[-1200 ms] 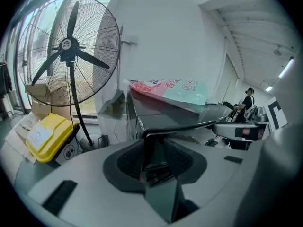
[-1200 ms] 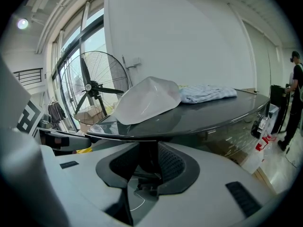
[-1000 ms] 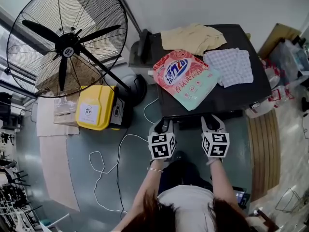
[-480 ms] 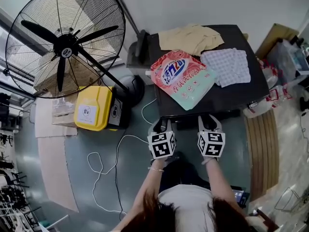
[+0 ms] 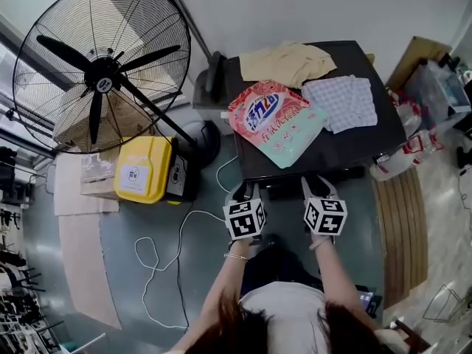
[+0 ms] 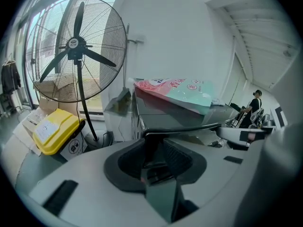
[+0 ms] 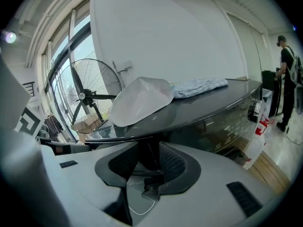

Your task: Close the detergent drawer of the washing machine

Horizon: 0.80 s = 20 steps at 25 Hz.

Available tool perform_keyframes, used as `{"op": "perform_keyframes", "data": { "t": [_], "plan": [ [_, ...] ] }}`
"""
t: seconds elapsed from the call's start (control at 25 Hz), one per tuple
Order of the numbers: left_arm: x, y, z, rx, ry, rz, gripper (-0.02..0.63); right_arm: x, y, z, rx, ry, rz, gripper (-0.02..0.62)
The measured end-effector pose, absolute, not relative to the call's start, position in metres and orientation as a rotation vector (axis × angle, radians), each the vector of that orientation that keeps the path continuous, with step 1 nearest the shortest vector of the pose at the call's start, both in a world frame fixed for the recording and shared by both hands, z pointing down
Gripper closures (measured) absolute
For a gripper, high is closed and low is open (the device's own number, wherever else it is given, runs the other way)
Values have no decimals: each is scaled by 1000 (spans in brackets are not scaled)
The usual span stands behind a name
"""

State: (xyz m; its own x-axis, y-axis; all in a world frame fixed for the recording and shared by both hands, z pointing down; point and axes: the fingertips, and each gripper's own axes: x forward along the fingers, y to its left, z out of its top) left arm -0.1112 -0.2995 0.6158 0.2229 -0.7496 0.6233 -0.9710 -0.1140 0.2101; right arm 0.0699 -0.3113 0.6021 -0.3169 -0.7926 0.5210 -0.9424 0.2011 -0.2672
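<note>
The dark-topped washing machine [image 5: 346, 150] stands in front of me. Both grippers are at its front edge, side by side. My left gripper [image 5: 247, 191] is at the front left corner, and its jaws stand apart with nothing between the pads [image 6: 177, 157]. My right gripper [image 5: 318, 187] is further right under the lip of the top [image 7: 199, 112]. Its jaws are opening and hold nothing. A short dark piece [image 5: 284, 189] juts out from the front between the two grippers. I cannot tell whether it is the detergent drawer. The front panel is mostly hidden from above.
On the machine lie a pink and green detergent bag [image 5: 276, 120], a yellow cloth [image 5: 287, 61] and a checked cloth [image 5: 341, 102]. A large standing fan [image 5: 103, 65], a yellow box [image 5: 140, 169] and a white cable [image 5: 166, 253] are on the floor to the left. Wooden boards [image 5: 402, 220] lie to the right.
The right gripper has rolled a little at the machine's front edge. The left gripper has kept its place.
</note>
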Motion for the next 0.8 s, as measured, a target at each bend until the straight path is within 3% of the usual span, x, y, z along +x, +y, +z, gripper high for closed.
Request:
{"op": "perform_keyframes", "data": {
  "t": [0.8],
  "plan": [
    [-109, -298, 612, 1898, -1550, 522, 488, 71, -279, 574, 1596, -2321, 762, 448]
  ]
}}
